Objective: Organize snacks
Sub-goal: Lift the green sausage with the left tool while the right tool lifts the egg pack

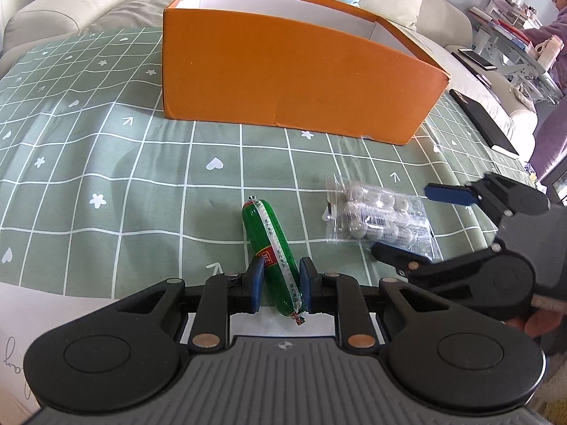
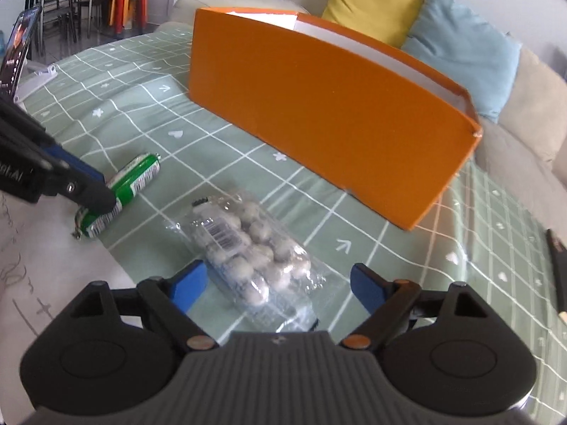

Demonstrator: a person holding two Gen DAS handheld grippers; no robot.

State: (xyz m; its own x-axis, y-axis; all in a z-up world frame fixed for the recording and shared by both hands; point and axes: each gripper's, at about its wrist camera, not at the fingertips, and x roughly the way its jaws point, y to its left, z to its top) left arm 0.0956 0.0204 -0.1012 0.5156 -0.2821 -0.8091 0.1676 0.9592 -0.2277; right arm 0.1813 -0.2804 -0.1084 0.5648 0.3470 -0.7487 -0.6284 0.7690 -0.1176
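Note:
A green sausage stick (image 1: 274,255) lies on the green checked cloth, its near end between the blue pads of my left gripper (image 1: 281,285), which is closed on it. It also shows in the right wrist view (image 2: 122,191) with the left gripper's fingers (image 2: 88,191) on it. A clear packet of grey-white balls (image 2: 253,251) lies between the wide-open jaws of my right gripper (image 2: 278,285), untouched by the pads. The packet (image 1: 381,217) and the right gripper (image 1: 421,223) also show in the left wrist view. An open orange box (image 1: 294,71) stands behind both snacks.
The cloth (image 1: 106,148) covers a sofa with yellow and blue cushions (image 2: 460,42). White paper with writing (image 1: 21,336) lies at the near left. A black flat object (image 1: 485,120) lies to the right of the box. A person sits at a desk far right.

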